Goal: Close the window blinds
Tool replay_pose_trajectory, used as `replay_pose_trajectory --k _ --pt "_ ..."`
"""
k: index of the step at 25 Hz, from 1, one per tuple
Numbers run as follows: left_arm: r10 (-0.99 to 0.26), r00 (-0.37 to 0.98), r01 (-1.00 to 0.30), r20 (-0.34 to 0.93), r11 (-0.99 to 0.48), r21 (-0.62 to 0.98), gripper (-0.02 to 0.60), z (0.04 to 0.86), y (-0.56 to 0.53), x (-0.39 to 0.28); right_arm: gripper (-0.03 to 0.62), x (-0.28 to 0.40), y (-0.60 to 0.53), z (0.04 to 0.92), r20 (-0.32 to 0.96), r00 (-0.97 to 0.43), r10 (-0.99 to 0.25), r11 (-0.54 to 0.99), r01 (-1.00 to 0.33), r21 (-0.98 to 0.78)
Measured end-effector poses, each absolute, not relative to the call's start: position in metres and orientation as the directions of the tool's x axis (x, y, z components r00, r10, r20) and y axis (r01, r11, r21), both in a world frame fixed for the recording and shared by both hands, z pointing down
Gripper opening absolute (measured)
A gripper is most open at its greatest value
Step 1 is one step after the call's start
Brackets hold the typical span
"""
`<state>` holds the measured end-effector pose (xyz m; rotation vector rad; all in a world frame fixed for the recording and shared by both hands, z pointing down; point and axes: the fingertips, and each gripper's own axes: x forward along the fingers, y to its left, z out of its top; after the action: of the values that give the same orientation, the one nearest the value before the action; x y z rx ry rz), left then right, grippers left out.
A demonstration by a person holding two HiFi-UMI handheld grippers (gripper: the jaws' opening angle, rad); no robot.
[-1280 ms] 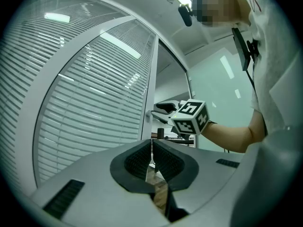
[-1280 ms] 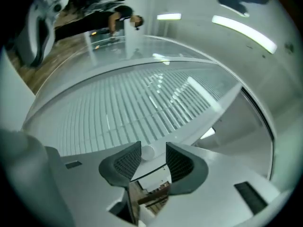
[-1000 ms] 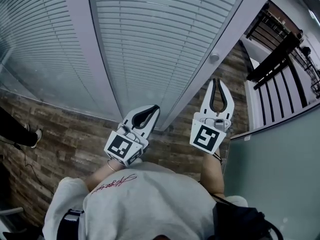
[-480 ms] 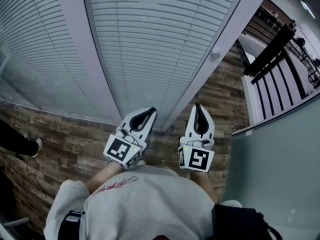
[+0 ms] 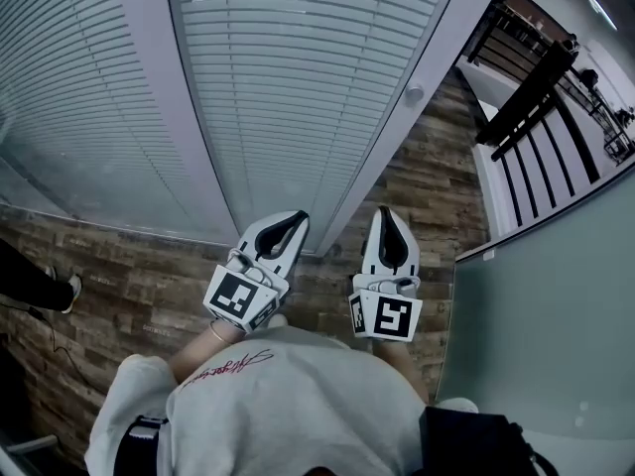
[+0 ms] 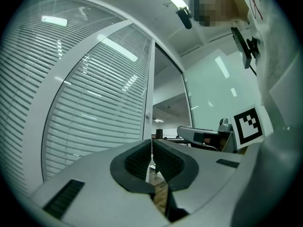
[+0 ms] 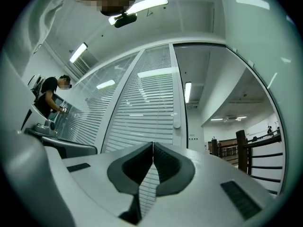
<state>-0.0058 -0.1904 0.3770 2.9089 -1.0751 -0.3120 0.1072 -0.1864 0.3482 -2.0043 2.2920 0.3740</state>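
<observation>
White slatted blinds hang behind the glass panels in front of me; they also show in the left gripper view and the right gripper view. A small round knob sits on the white frame to the right of the blinds, and shows as the knob ahead of the right gripper. My left gripper is held low near my chest, shut and empty, its pads together. My right gripper is beside it, also shut with nothing between its fingers. Neither touches the blinds or frame.
Wood-pattern floor runs below the glass wall. A frosted glass panel stands close on my right, with a black railing beyond it. Another person stands at the far left by the blinds; their shoe shows at the left edge.
My right gripper has pulled back from near the frame towards my body and its jaws have closed. The left gripper has barely moved.
</observation>
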Motion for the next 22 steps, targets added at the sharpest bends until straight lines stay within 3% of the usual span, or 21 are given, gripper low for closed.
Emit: replay_pose_trajectory --k 22 --pt "-0.695 0.698 -0.694 -0.175 -0.716 0.073 0.02 0.369 -0.065 0.015 0.018 0.125 -0.058 0.351 -0.174 -0.193 -0.966 0.172 -0.977 0.125"
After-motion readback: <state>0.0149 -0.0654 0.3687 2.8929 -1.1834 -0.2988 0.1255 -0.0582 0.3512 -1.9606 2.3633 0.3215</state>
